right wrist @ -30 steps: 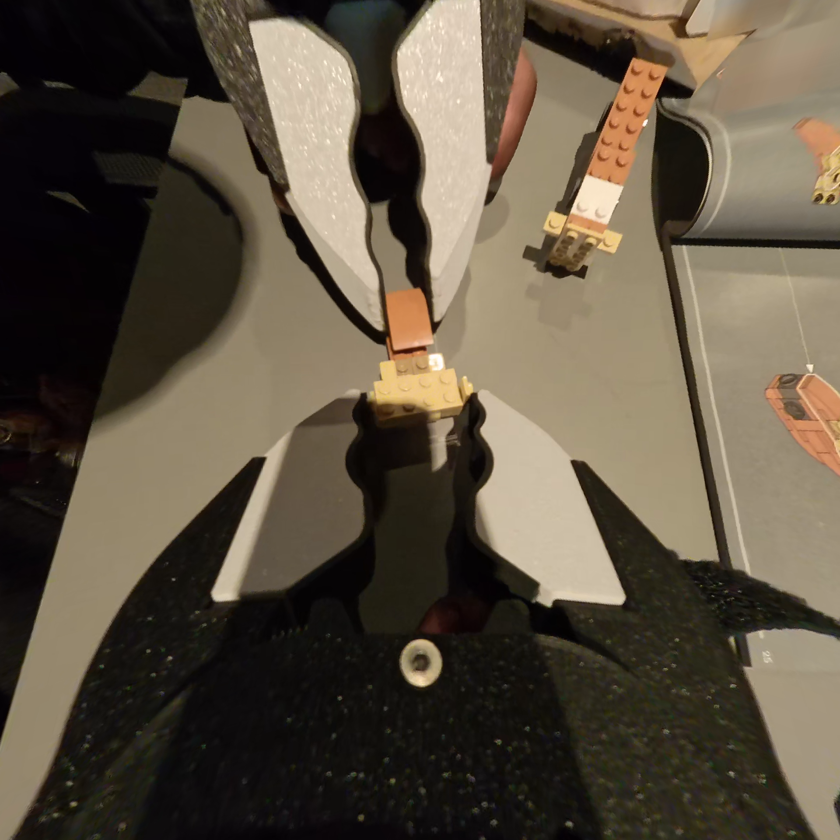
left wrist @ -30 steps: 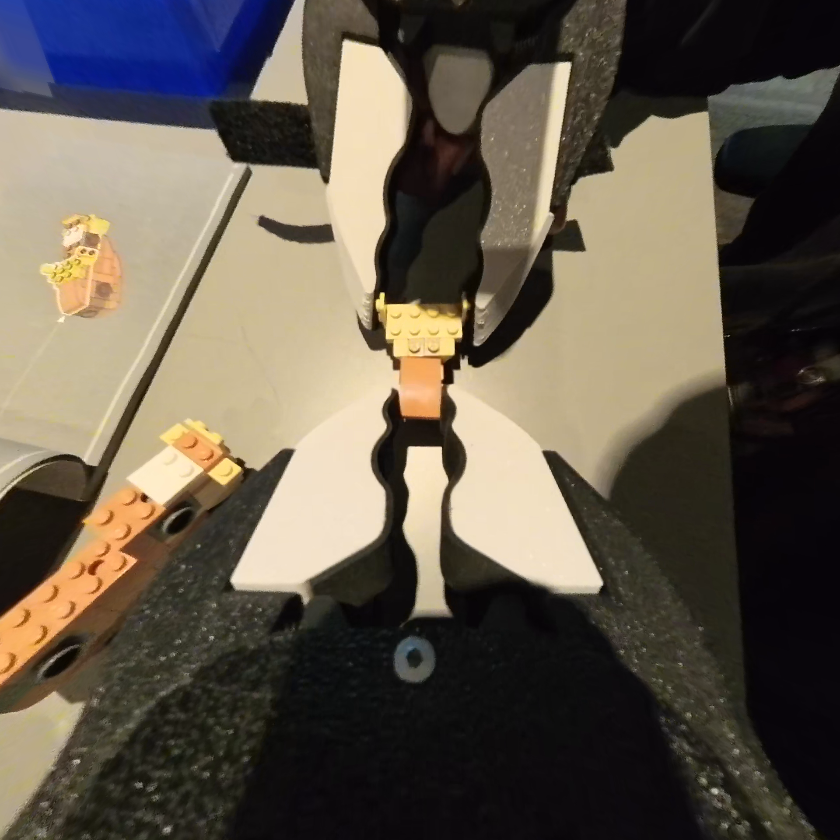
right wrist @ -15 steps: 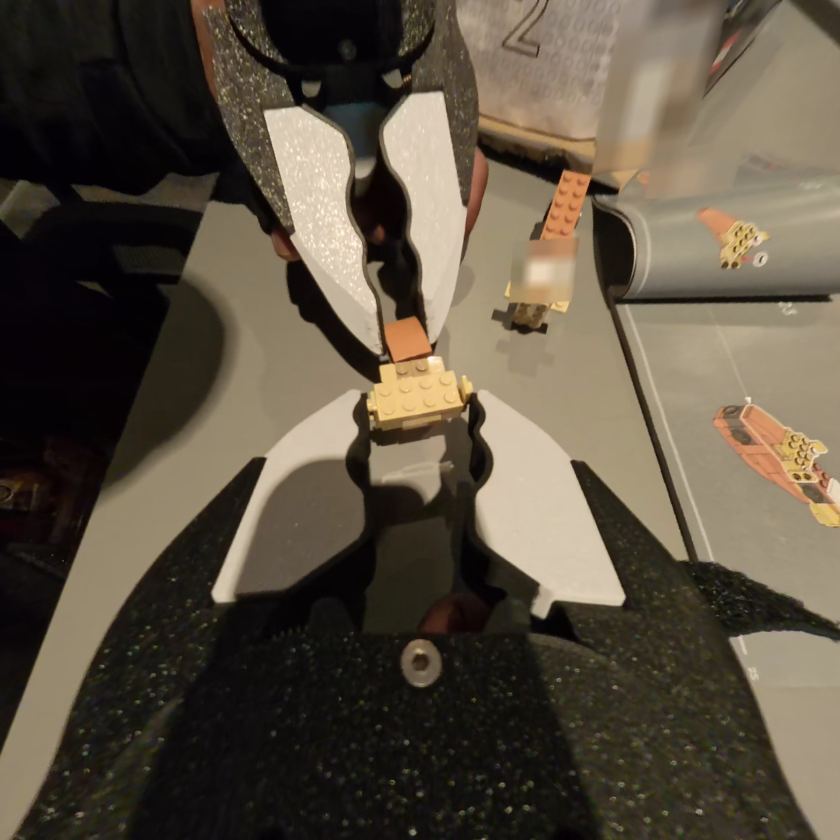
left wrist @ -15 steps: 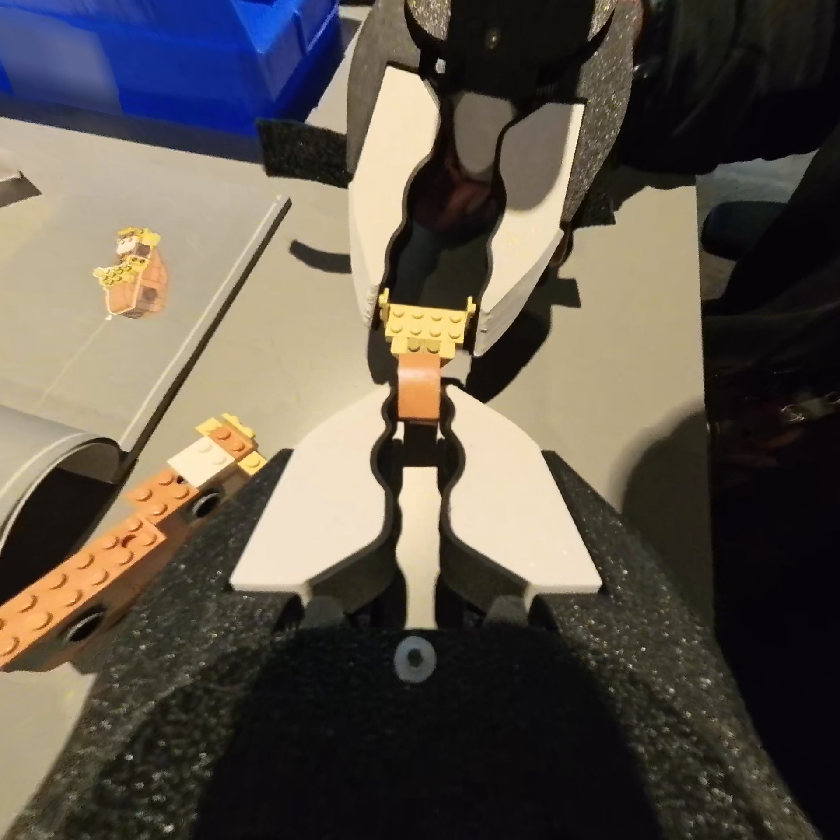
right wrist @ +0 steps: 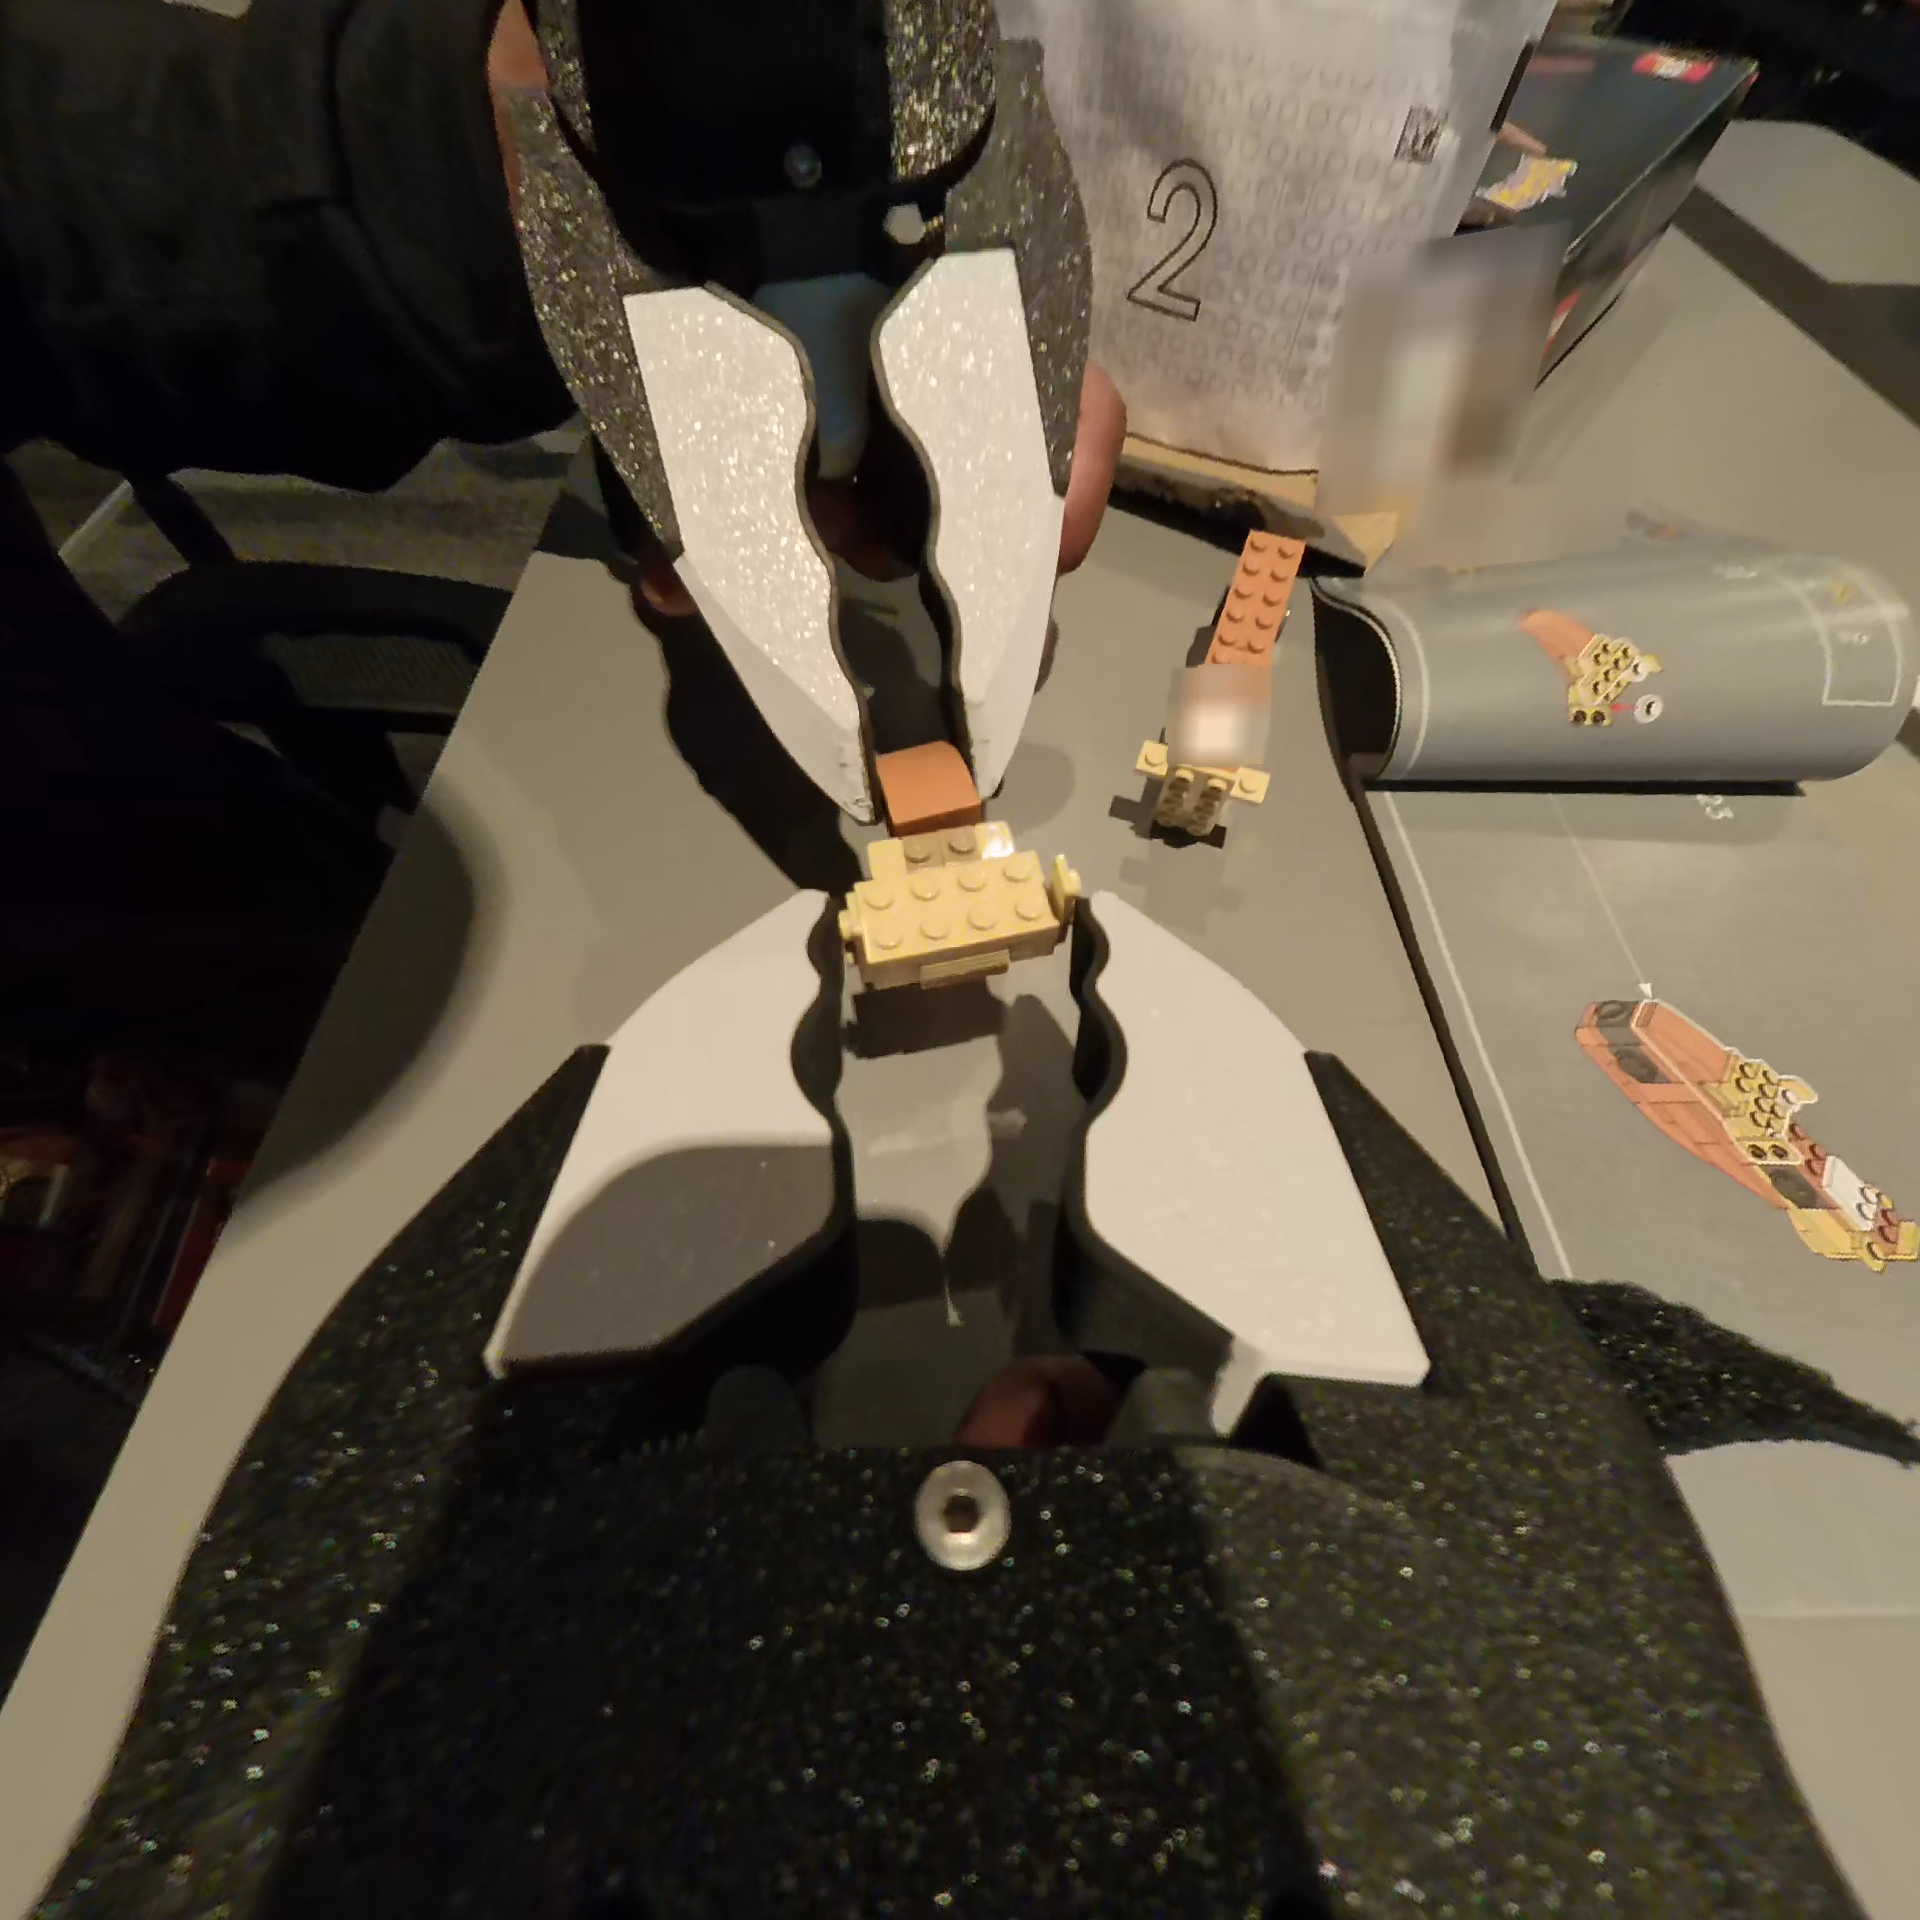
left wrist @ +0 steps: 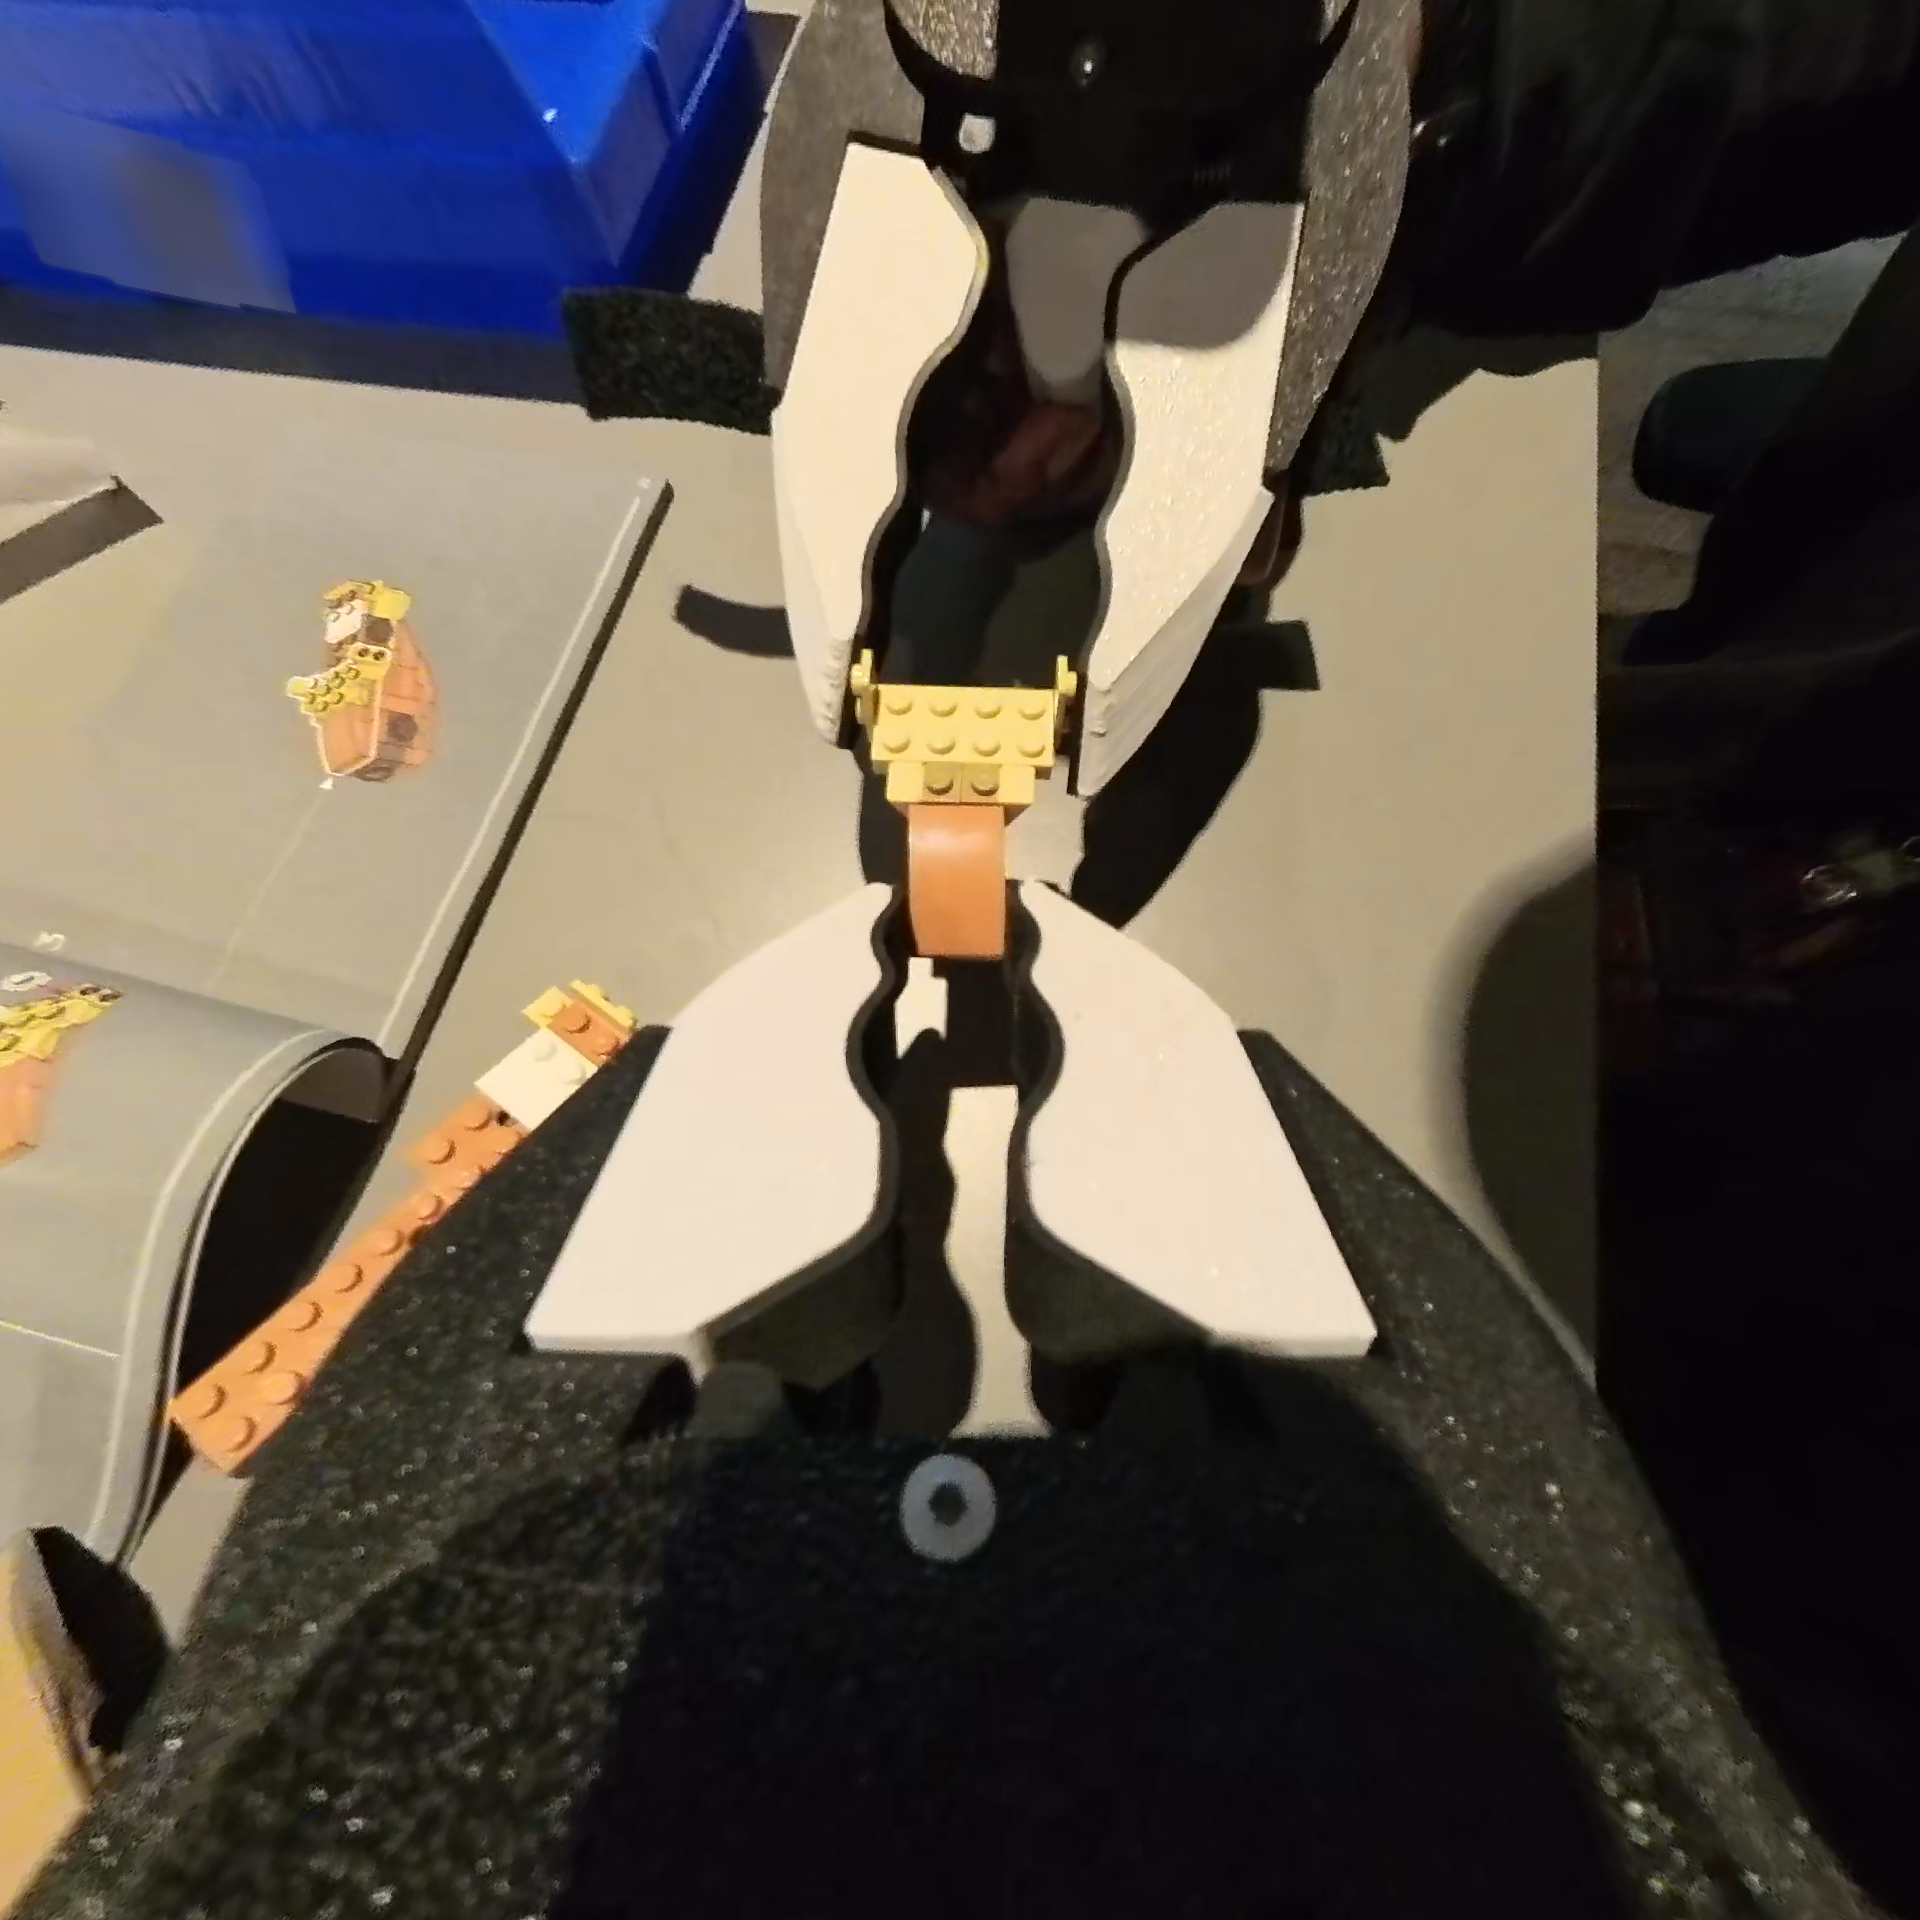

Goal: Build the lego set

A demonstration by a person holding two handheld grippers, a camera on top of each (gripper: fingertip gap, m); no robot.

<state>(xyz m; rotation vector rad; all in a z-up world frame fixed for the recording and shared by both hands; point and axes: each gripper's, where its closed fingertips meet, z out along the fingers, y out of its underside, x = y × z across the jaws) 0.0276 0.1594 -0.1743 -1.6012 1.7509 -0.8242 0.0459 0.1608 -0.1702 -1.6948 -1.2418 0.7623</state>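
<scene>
My left gripper [left wrist: 954, 914] is shut on a brown curved brick [left wrist: 956, 883]. My right gripper [right wrist: 956, 925] is shut on a tan studded assembly [right wrist: 951, 909], gripping it by its two side clips. The two grippers face each other tip to tip above the grey table [left wrist: 1299, 935]. The brown brick's end touches the small front part of the tan assembly [left wrist: 966, 727]. In the right wrist view the left gripper [right wrist: 923, 790] comes in from the top with the brown brick [right wrist: 925, 795]. In the left wrist view the right gripper [left wrist: 961, 732] comes in from the top.
A partial build, a long orange plate with white and tan bricks [left wrist: 416, 1195], lies on the table beside the open instruction booklet [left wrist: 260, 675]; both show in the right wrist view [right wrist: 1252, 613] [right wrist: 1662, 935]. A blue bin [left wrist: 364, 135], a paper bag [right wrist: 1247, 260] and a dark box [right wrist: 1621, 156] stand behind. The grippers are tip to tip, or close to it.
Both grippers have lifted and tilted together, so more of the far table shows. The brown brick has stayed against the tan assembly. Both grips are unchanged.
</scene>
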